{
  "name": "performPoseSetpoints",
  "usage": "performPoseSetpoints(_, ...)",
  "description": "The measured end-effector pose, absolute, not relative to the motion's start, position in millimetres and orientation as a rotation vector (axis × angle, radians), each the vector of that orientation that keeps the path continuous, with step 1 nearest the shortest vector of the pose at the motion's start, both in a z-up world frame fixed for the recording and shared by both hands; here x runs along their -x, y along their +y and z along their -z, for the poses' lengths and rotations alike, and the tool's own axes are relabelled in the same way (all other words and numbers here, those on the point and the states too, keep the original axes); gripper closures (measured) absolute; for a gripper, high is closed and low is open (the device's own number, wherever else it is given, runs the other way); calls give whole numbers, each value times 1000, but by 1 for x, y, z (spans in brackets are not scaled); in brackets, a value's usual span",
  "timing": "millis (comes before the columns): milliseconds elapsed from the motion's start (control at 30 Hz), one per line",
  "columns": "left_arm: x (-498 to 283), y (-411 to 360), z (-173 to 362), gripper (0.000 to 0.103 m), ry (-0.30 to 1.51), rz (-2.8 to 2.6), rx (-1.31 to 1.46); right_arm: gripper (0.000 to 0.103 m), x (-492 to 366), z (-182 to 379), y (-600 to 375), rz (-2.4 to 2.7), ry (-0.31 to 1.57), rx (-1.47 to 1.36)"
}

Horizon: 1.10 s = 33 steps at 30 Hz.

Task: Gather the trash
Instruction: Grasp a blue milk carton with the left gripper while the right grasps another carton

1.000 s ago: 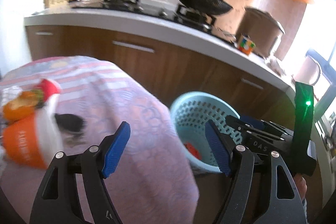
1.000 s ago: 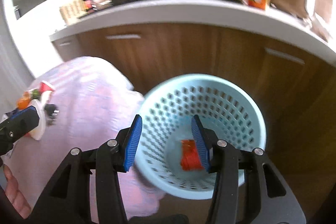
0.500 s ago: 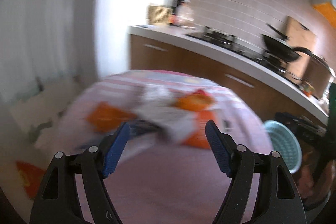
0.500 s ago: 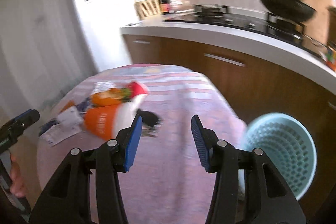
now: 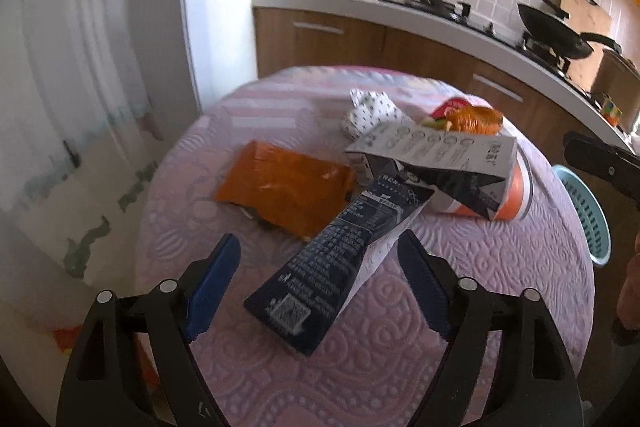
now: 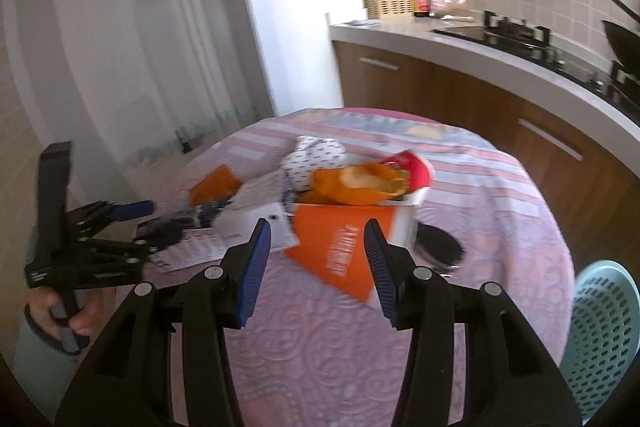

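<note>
Trash lies on a round table with a pink cloth (image 5: 480, 267). A flattened dark blue carton (image 5: 340, 263) lies nearest my left gripper (image 5: 320, 279), which is open and empty just in front of it. Behind lie an orange packet (image 5: 284, 187), a grey-white carton (image 5: 432, 151), an orange-and-white box (image 6: 352, 239), an orange wrapper (image 6: 356, 183) and a white dotted crumple (image 6: 316, 155). My right gripper (image 6: 316, 267) is open and empty, facing the orange-and-white box. A light blue trash basket (image 6: 600, 339) stands on the floor at the table's right.
A kitchen counter (image 5: 440, 23) with brown cabinets, a hob and a black pan (image 5: 556, 35) runs behind the table. A small black round lid (image 6: 438, 247) lies by the orange box. A white wall and doorway are on the left.
Both grippers have swung from the basket to the table. The view has settled on the trash pile, and the left gripper now sits close over the dark blue carton.
</note>
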<state>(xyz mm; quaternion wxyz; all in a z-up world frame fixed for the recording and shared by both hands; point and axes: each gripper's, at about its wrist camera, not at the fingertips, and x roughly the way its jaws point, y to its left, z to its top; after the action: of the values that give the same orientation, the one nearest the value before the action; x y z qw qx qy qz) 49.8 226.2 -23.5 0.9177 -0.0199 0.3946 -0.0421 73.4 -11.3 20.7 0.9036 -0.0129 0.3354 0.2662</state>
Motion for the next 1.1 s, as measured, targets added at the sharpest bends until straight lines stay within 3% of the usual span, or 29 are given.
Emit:
performPoseSetpoints(67, -53, 223, 26, 31, 824, 102, 39, 58, -74, -20, -1, -572, 696, 38)
performPoseSetpoints(200, -52, 218, 33, 53, 857, 85, 49, 57, -79, -19, 16, -614, 709, 51)
performPoseSetpoints(267, -49, 218, 36, 63, 871, 84, 81, 46, -84, -16, 27, -626, 717, 61)
performPoseSetpoints(333, -45, 218, 37, 68, 878, 80, 117, 42, -90, -13, 36, -628, 720, 72)
performPoseSetpoints(800, 3, 219, 31, 71, 834, -14, 282, 40, -96, 35, 57, -664, 851, 149)
performPoseSetpoints(900, 6, 221, 27, 72, 817, -40, 293, 47, -92, 37, 59, -672, 840, 180)
performPoseSetpoints(967, 4, 221, 30, 72, 835, -46, 292, 63, -91, 38, 65, -704, 856, 192)
performPoseSetpoints(1100, 1, 215, 38, 71, 874, -60, 272, 64, -92, 42, 76, -729, 871, 214)
